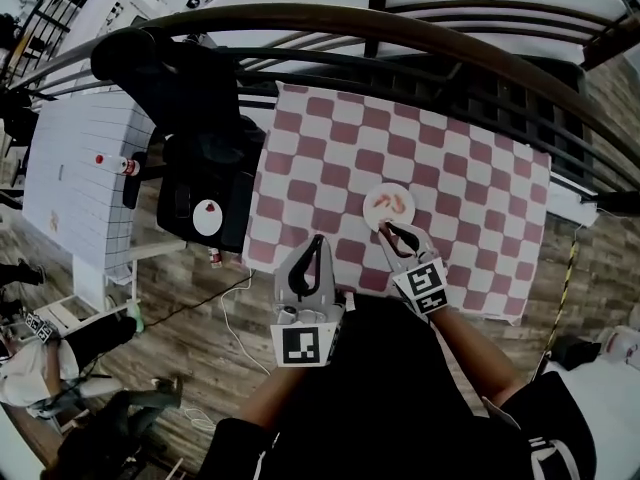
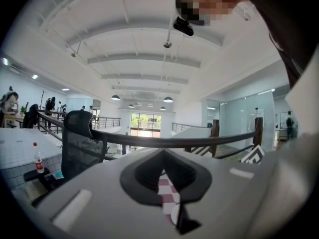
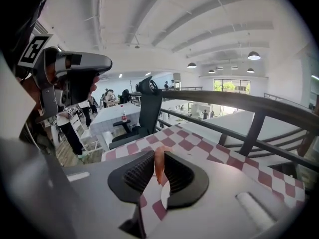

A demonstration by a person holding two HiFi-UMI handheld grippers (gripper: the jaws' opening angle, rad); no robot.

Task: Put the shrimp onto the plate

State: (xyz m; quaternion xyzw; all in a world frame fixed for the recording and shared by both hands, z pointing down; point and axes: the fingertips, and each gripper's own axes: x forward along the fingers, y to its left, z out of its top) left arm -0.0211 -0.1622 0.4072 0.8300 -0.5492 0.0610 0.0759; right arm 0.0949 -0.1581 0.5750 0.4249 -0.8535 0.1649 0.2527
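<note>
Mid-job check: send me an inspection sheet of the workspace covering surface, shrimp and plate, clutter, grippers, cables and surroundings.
Surface: checked cloth covers the table and lies flat.
Job's things: white plate on the cloth, with plated shrimp on it; a held shrimp is between the right jaws.
Clutter: nothing seen on the cloth besides the plate.
Grippers: right gripper shut on the held shrimp, at the plate's near edge; left gripper shut, empty, over the cloth's near edge.
Cables: white cable on the wooden floor, left of the table.
Surroundings: black chair, bottle on a white table, curved railing.
</note>
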